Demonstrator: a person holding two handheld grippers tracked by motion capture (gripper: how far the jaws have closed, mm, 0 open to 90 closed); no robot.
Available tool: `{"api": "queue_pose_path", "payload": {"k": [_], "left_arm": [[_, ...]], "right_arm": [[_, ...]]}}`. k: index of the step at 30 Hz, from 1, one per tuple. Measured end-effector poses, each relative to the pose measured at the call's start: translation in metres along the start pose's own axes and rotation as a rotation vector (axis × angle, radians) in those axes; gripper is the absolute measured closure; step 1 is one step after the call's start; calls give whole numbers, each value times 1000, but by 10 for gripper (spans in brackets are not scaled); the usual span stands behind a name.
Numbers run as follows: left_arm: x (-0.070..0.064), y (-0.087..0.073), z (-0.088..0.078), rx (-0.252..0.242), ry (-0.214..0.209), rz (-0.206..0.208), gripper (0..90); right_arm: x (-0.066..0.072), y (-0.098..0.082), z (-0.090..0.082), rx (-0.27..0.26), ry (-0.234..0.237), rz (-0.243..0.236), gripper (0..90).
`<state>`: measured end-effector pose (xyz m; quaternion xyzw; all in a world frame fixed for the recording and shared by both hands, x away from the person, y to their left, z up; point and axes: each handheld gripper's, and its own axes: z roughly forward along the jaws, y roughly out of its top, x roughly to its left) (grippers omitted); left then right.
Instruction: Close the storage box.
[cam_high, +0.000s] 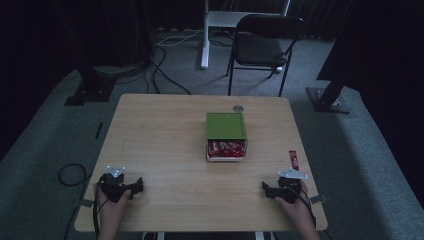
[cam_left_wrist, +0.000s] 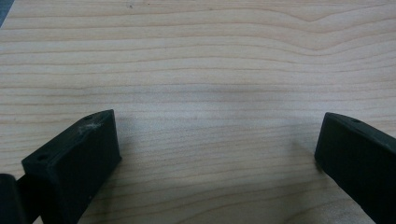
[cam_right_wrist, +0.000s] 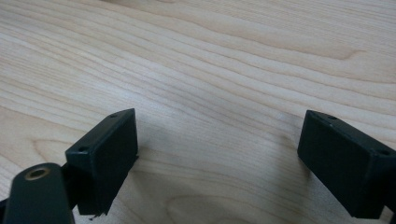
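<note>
A green box sits at the middle of the wooden table, its drawer pulled out toward me and packed with red wrapped bars. A single red bar lies near the right edge. My left gripper rests low on the table at the near left, held by a hand, and stands open over bare wood. At the near right my right gripper lies the same way, open with nothing between its jaws. Both are well short of the box.
A small round grey disc lies just behind the box. Beyond the table stand a black chair and a white desk leg. Cables run over the grey carpet, and dark stands flank the table.
</note>
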<state>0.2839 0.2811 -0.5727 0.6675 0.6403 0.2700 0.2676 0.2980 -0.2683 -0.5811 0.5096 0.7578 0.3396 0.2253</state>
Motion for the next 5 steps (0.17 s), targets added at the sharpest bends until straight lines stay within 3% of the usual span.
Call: {"api": "queue_pose_path", "payload": {"k": [5], "left_arm": [[0, 1, 1, 0, -5, 5, 7]], "right_arm": [[0, 0, 0, 0, -1, 1, 115]]}}
